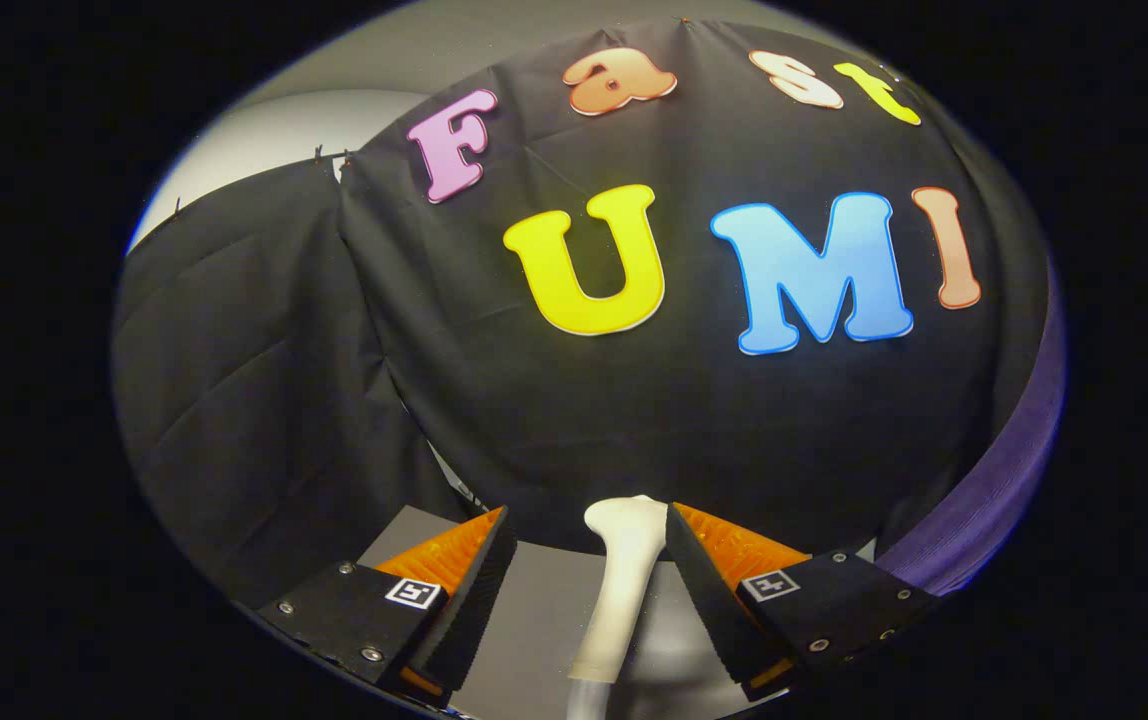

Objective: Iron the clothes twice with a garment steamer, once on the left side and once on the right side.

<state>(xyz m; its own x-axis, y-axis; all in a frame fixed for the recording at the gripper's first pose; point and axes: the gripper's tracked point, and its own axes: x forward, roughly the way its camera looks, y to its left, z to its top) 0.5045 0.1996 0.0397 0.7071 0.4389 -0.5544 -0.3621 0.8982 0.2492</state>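
A white garment steamer (624, 570) lies on the grey tabletop (534, 610) and points away from me. Its rounded head reaches level with my fingertips. My gripper (586, 512) is open with the steamer between its fingers. The right finger sits right beside the steamer, and I cannot tell if it touches. A clear gap separates the left finger from it. A purple garment (989, 475) hangs off to the right, beyond the right finger, with just a curved strip of it in sight.
The booth's black cloth wall (634, 420) stands close ahead, past the far edge of the table. A second black cloth panel (244, 380) hangs to the left, with a pale grey wall (274, 130) above it.
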